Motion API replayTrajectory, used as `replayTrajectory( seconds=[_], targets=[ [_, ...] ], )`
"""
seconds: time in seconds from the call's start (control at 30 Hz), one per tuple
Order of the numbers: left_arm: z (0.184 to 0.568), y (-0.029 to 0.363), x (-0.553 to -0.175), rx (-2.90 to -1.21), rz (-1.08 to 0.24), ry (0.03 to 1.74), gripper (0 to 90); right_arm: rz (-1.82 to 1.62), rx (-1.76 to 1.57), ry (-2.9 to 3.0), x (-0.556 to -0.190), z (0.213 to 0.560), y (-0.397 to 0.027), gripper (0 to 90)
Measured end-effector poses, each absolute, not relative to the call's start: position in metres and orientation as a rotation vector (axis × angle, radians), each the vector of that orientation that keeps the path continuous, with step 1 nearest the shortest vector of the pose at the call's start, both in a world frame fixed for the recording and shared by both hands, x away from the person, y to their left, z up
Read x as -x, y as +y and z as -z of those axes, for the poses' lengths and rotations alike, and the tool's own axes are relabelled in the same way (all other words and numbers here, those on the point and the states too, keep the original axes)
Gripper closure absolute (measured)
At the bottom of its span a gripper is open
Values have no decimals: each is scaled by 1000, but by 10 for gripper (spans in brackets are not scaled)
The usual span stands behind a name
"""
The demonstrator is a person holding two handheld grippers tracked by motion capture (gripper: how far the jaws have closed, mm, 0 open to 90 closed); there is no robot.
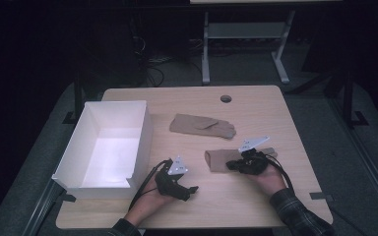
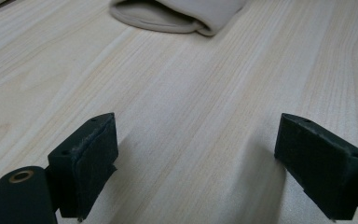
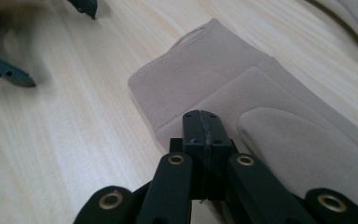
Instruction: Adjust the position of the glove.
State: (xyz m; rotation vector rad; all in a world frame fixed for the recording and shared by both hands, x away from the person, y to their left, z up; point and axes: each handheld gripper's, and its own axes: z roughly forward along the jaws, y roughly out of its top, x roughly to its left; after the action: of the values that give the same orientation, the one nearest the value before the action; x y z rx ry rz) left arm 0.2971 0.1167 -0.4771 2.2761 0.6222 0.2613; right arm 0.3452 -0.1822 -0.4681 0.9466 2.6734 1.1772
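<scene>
Two beige gloves lie on the wooden table (image 1: pixel 285 123). The far glove (image 1: pixel 203 125) is flat near the middle; its edge shows in the right gripper view (image 3: pixel 354 14). The near glove (image 1: pixel 215 160) lies right of centre, its cuff end pointing left (image 3: pixel 205 79) (image 2: pixel 177 14). My right gripper (image 1: pixel 234 166) (image 3: pixel 203 123) sits low over the near glove with its pads pressed together; I see no cloth between them. My left gripper (image 1: pixel 192 189) (image 2: pixel 200 140) rests on bare wood left of that glove, open and holding nothing. Its fingers (image 3: pixel 4 72) appear far off in the right gripper view.
A white open box (image 1: pixel 145 132) stands along the table's left side, close to my left hand. A round cable hole (image 1: pixel 225 99) sits near the back edge. Beyond the table are a dark floor and a grey frame (image 1: pixel 246 34).
</scene>
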Motion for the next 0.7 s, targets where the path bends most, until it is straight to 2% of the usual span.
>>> replayTrajectory(
  seconds=[0.7],
  targets=[
    [477,117,-297,-2272,-266,628,126,-1140,-960,2719,-311,464,-213,899]
  ],
)
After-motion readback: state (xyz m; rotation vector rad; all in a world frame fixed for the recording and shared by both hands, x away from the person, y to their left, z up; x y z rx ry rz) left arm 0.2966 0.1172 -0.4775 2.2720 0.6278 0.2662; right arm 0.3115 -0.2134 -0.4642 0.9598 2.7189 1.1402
